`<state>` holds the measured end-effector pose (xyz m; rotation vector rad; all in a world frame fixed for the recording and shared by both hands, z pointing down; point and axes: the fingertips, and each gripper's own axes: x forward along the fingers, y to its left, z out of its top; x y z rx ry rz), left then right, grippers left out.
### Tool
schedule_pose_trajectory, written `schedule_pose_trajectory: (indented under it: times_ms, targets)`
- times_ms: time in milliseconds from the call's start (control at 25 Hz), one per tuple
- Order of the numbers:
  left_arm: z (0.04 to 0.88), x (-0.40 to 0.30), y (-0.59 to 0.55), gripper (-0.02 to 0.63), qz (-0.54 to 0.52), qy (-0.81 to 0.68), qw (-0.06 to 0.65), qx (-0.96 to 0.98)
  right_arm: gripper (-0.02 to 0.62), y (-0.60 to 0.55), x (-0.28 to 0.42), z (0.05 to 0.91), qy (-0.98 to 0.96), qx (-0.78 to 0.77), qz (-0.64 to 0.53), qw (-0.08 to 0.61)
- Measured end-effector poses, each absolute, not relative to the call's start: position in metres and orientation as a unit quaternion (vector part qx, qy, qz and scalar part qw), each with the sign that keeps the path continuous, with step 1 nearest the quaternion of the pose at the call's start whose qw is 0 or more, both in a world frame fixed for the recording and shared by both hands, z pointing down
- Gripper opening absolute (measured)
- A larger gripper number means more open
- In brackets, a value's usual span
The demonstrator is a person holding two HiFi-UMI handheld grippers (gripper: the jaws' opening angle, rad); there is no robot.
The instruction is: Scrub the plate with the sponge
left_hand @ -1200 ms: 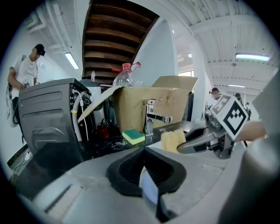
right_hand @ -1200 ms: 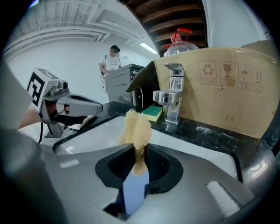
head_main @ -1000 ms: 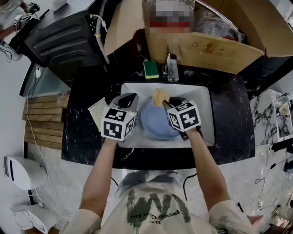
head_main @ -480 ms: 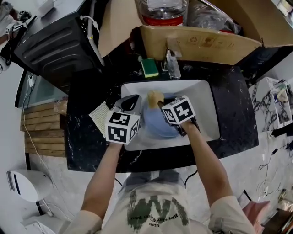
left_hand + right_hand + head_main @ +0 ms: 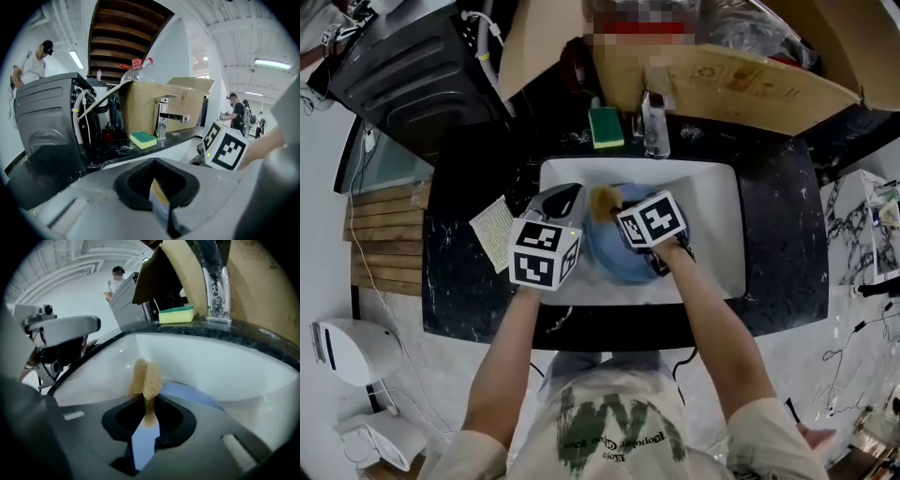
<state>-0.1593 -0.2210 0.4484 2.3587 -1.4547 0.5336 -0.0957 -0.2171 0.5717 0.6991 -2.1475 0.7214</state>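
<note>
Here the left gripper (image 5: pixel 565 200) has its jaws shut on a thin edge. Only its own view shows that edge; the head view places it at the blue plate (image 5: pixel 619 253)'s left rim. The right gripper (image 5: pixel 617 214) pinches the tan sponge (image 5: pixel 602 199) onto the plate, in the white sink (image 5: pixel 717 220). Black counter (image 5: pixel 778 234) rings the basin, whose right half lies open. A tap (image 5: pixel 652 122) stands behind.

White sink (image 5: pixel 717 202) set in a black marble table (image 5: pixel 780 239).
Just behind the sink are a green scouring pad (image 5: pixel 606 127) and a chrome faucet (image 5: pixel 653 129), with a cardboard box (image 5: pixel 750 86) farther back. Left of the sink lies a pale mesh cloth (image 5: pixel 494 232). A black appliance (image 5: pixel 412 70) stands behind-left.
</note>
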Motion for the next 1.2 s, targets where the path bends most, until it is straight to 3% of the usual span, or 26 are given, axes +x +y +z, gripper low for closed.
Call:
schedule_pose_trajectory:
  times_ms: [1200]
  targets:
    - [0.464,-0.161,-0.219,0.003,0.2,-0.523,0.173,0.81,0.063,-0.223,-0.104,0.615,-0.79,0.289,0.347,0.415]
